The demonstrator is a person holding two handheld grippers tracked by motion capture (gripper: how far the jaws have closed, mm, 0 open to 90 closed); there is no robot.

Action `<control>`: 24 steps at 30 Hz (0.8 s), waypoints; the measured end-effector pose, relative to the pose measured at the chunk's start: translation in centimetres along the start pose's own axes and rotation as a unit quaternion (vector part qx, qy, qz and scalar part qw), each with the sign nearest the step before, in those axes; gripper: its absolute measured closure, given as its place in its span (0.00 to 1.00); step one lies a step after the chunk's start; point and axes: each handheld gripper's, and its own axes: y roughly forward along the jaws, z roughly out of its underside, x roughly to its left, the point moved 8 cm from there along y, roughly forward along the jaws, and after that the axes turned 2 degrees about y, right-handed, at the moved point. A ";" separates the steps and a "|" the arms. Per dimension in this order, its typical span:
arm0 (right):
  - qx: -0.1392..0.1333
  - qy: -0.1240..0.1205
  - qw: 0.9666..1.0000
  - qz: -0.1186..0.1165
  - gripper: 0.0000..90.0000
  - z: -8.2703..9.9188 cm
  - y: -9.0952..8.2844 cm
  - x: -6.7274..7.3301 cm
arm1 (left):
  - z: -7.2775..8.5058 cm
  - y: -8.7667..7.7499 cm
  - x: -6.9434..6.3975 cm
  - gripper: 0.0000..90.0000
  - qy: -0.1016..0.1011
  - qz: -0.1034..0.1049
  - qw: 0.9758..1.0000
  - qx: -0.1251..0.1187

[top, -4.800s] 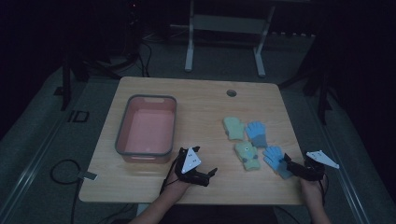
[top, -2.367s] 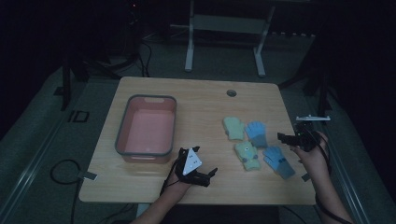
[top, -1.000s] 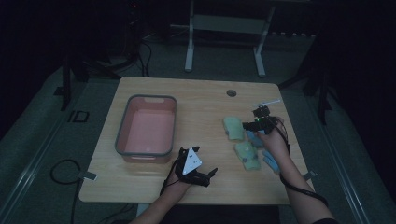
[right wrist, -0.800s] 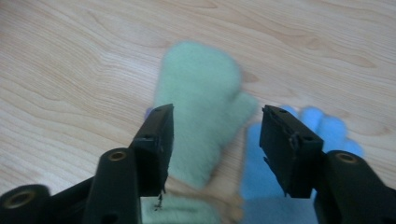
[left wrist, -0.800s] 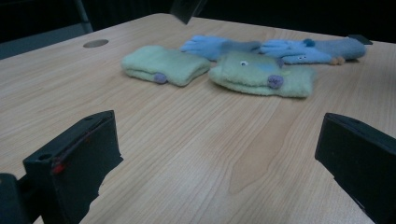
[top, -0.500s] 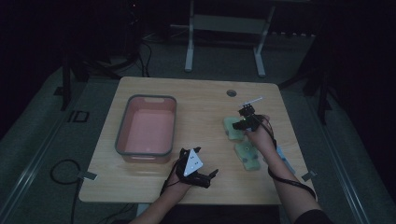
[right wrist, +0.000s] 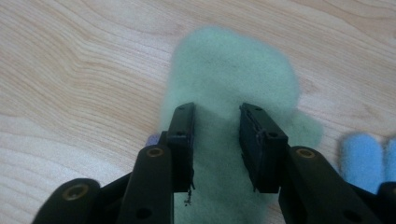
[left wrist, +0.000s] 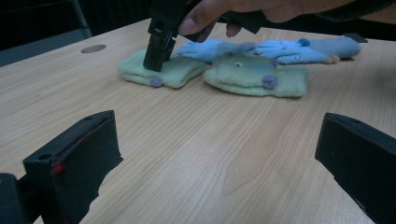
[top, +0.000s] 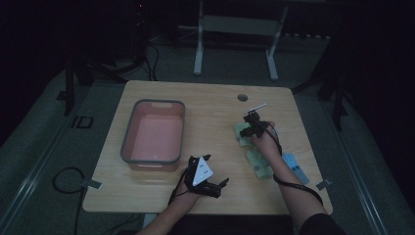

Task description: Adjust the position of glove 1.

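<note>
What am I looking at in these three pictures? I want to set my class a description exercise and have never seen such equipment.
A person sits at a wooden table holding a two-jaw gripper in each hand. One picture looks down from above; the other two come from cameras riding on the grippers. The left gripper rests near the table's front edge, jaws wide open. The right gripper presses down on a green mitten, jaws either side of a fold; whether it grips is unclear. Also there: a pink bin, another green mitten and blue mittens.

A dim lab or studio: lone wooden table [top: 210, 105] on grey carpet [top: 44, 147], floor cables [top: 63, 178], metal stand [top: 235, 29].
</note>
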 end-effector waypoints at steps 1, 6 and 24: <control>0.000 -0.001 1.000 0.001 0.75 0.0 0.0 0.0 | -0.1 0.0 0.0 0.00 -0.001 -0.001 1.000 -0.001; -0.008 0.002 1.000 0.007 0.87 0.1 0.1 0.2 | -0.5 -0.6 0.3 0.00 -0.003 -0.012 1.000 -0.010; -0.069 0.001 0.997 -0.015 0.96 -0.8 -6.3 3.2 | -1.3 -2.2 1.8 0.00 -0.030 -0.049 0.998 -0.034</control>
